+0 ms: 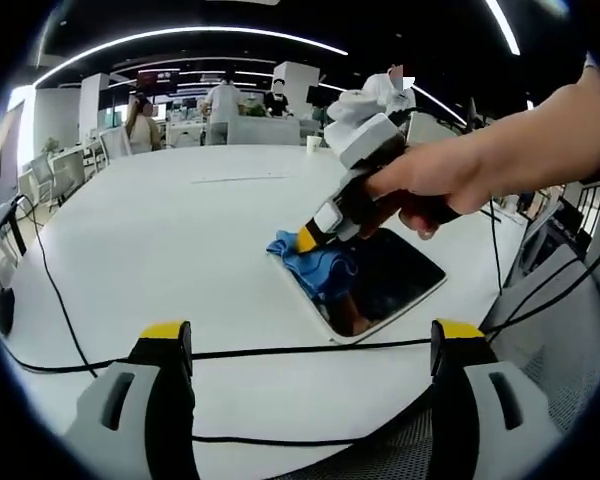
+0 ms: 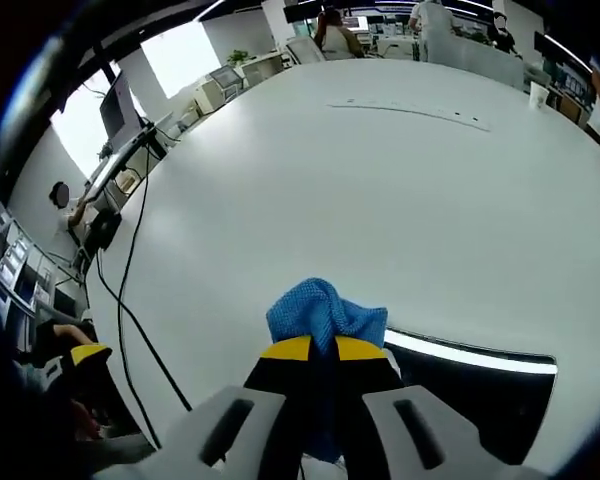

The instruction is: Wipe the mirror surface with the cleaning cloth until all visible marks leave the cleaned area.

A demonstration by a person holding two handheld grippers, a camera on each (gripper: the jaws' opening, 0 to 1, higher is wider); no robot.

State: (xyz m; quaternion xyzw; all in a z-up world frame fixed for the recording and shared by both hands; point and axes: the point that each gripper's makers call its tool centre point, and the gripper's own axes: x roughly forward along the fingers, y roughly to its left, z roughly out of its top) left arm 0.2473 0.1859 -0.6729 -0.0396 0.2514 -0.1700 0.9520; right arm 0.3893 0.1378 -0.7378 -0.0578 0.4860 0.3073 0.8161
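Note:
A dark rectangular mirror (image 1: 392,280) with a white rim lies flat on the white table (image 1: 180,230). A blue cleaning cloth (image 1: 315,268) rests bunched on its near-left end. My right gripper (image 1: 305,240), held by a hand, is shut on the cloth and presses it onto the mirror. In the right gripper view the blue cloth (image 2: 325,318) bulges out between the yellow-tipped jaws of the right gripper (image 2: 323,349), with the mirror (image 2: 480,385) to the right. My left gripper (image 1: 315,335) hangs open over the table edge, nothing between its jaws.
Black cables (image 1: 280,352) run across the table's near edge and down its left side (image 2: 130,300). A white cup (image 1: 314,143) stands at the far side. People stand by desks in the background (image 1: 225,105). A chair back (image 1: 570,330) is at right.

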